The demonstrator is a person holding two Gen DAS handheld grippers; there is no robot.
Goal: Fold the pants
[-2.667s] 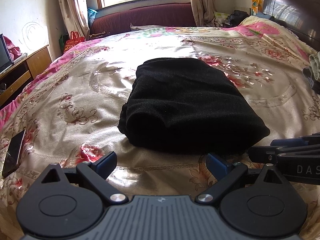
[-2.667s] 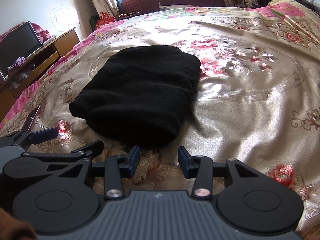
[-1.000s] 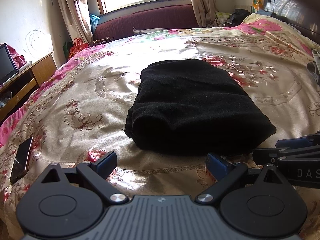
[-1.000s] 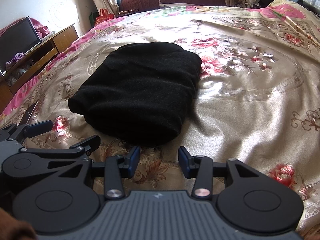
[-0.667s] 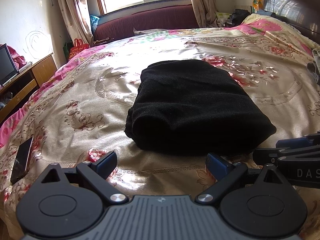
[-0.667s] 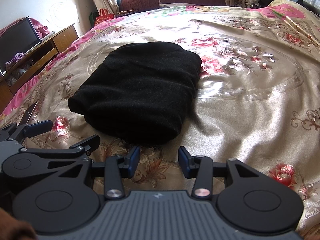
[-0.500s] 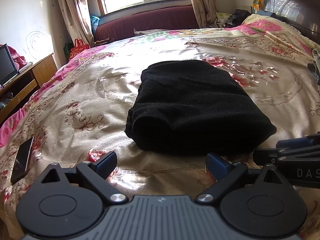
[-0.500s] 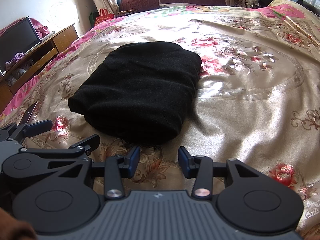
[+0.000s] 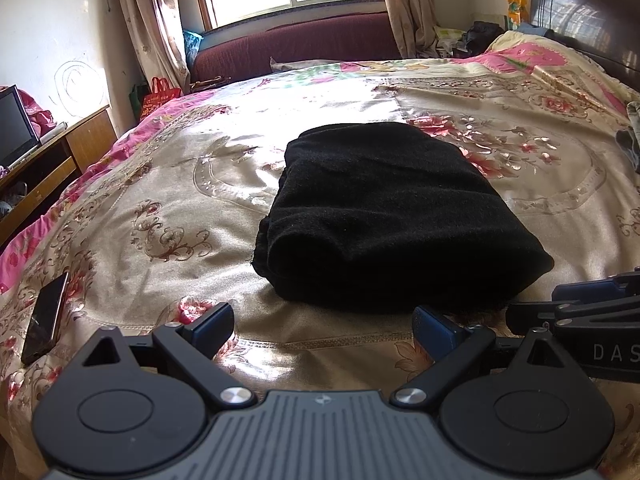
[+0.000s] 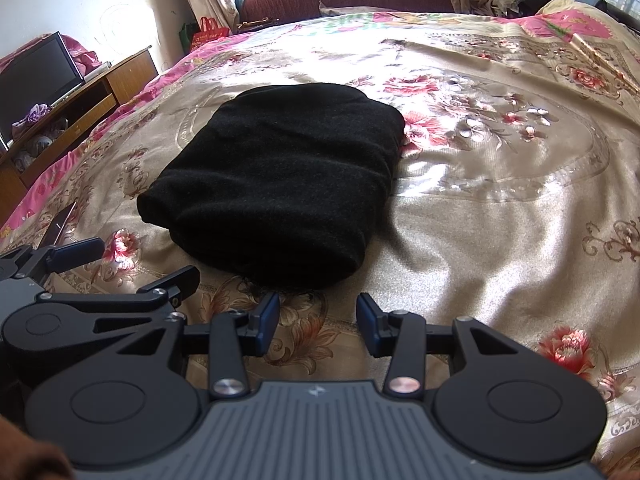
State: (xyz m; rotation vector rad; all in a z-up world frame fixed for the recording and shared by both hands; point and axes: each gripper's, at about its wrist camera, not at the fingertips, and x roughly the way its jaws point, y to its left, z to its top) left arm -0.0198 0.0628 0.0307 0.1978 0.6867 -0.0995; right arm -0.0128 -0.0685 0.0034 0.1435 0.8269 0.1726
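My left gripper (image 9: 322,326): low in the left wrist frame, jaws spread wide with nothing between them, hanging over the bedspread (image 9: 168,216) just short of the pants.
My right gripper (image 10: 318,322): low centre of the right wrist frame, jaws partly apart and holding nothing, only floral cloth showing in the gap.
Each gripper in the other's view: my right one is cut off at the lower right edge of the left wrist frame; my left one fills the lower left corner of the right wrist frame.
Pants (image 9: 392,216): a black folded bundle lying flat in the middle of the bed, centre of both frames, its near edge just beyond my fingertips, touching neither gripper.
Hard to make out: the folds in the black cloth barely show.
Phone (image 9: 46,316): a dark slab on the bedspread at the left edge, well apart from the pants; in the right wrist view only a sliver shows behind my left gripper.
Cabinet (image 10: 80,116): far left, open shelves holding crumpled cloth I cannot identify, a dark screen (image 10: 38,78) on top.
Cut off: a dark headboard (image 9: 588,20) upper right.
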